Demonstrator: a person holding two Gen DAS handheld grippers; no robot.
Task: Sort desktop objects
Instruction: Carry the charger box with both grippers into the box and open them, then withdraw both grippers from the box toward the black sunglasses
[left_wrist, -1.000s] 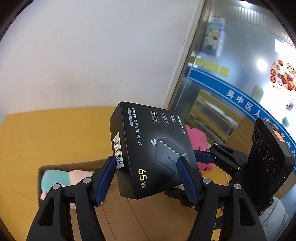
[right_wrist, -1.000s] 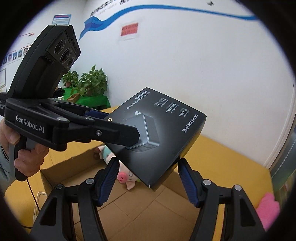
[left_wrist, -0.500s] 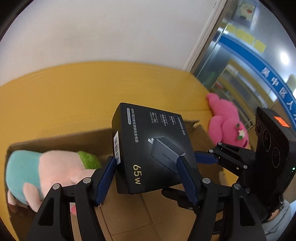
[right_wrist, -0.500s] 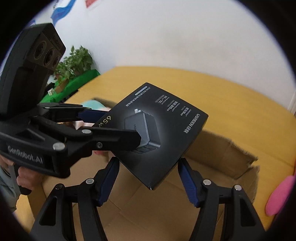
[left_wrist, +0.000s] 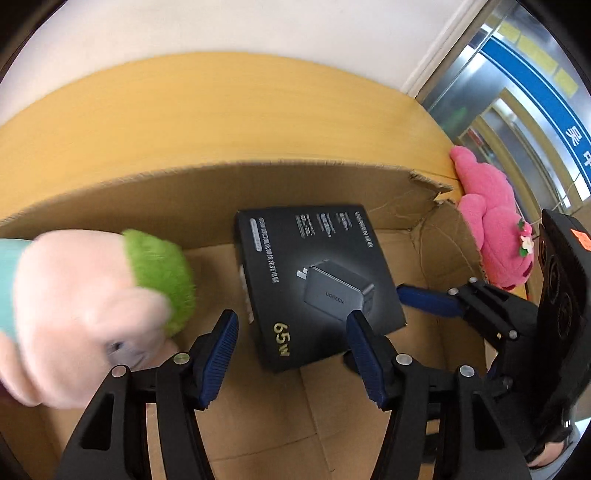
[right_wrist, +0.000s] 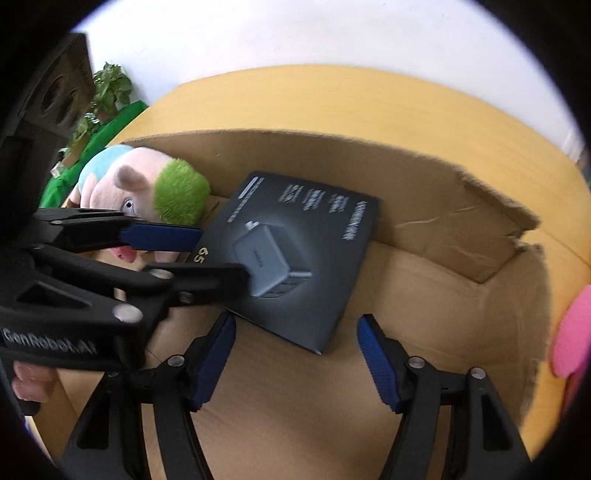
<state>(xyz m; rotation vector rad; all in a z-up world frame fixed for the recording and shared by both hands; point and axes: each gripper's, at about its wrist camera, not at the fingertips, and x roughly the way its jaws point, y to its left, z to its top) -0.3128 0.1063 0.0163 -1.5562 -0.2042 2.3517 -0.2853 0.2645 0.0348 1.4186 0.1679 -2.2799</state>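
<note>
A black 65W charger box (left_wrist: 317, 284) lies inside the open cardboard box (left_wrist: 258, 184), also seen in the right wrist view (right_wrist: 295, 258). My left gripper (left_wrist: 291, 350) is open, its blue pads just in front of the charger box's near corners, not gripping it. My right gripper (right_wrist: 295, 354) is open and empty, just short of the charger box. A pink pig plush with a green cap (left_wrist: 92, 295) lies in the box's left part, also in the right wrist view (right_wrist: 147, 188).
A pink plush toy (left_wrist: 491, 229) lies on the yellow table (left_wrist: 221, 110) outside the box's torn right corner. A white wall stands behind the table. Green plants (right_wrist: 107, 96) stand at the far left.
Both grippers lowered into the cardboard box. The left gripper let go of the charger box, which now lies on the box floor beside the pig plush.
</note>
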